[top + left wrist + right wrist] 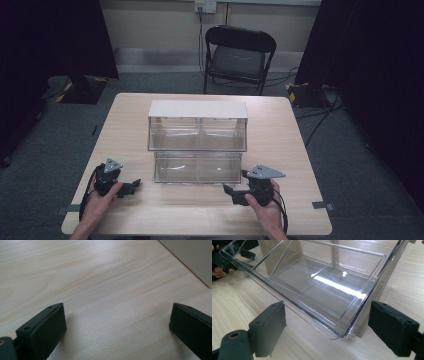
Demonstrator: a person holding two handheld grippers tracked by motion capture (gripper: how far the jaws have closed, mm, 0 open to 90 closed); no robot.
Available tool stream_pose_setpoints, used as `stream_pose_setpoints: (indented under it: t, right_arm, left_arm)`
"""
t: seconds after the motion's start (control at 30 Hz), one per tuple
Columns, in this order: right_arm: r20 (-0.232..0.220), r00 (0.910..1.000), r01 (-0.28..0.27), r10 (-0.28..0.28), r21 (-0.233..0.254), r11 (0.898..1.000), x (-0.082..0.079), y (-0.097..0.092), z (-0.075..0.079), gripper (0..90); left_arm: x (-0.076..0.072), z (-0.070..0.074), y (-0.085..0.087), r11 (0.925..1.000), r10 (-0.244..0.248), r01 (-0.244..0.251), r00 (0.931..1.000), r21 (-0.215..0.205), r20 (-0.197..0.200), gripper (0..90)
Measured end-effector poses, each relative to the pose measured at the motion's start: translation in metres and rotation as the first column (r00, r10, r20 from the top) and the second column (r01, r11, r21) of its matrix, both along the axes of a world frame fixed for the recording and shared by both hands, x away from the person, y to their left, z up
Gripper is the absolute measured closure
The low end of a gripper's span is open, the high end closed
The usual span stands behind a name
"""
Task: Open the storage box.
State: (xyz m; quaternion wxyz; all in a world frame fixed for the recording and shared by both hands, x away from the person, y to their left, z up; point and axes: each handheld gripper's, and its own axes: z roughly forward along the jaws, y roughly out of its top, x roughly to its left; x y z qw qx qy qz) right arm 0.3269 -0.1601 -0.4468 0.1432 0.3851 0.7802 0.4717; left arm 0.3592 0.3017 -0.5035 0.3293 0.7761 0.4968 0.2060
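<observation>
Clear plastic organiser at mid-bench, two tiers stepped toward the near edge. Upper tier under a white top panel, split by a centre divider into two bins; lower tray likewise divided. All compartments look empty; right gripper view shows bare clear floor with a light glare in the lower tray.

Bench: pale wood, open surface on the left, right and near sides of the organiser.

Left gripper low at near left, jaws spread wide, nothing between them but bare bench; well left of the tray. Right gripper at near right, jaws wide apart, holding nothing, aimed at the tray's near right corner, just short of it.

Beyond the far edge: a black folding chair, cables on grey floor, dark curtains either side.
</observation>
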Motion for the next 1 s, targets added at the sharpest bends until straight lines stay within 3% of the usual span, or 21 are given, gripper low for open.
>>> stream_pose_setpoints:
  t: [0.37, 1.0]
  right_arm:
    - [0.010, 0.9996, 0.026, -0.026, 0.007, 1.000, 0.0006, -0.0032, 0.0025, 14.2]
    - [0.002, 0.9999, 0.013, -0.013, 0.015, 1.000, 0.0023, -0.0021, 0.0038, 13.6]
  left_arm:
    - [0.0000, 0.0000, 0.0000, 1.0000, 0.000, 0.000, 1.0000, 0.000, 0.000, 0.3]
    - [0.0000, 0.0001, 0.0001, 1.0000, -0.001, 0.001, 1.0000, 0.002, 0.000, 0.3]
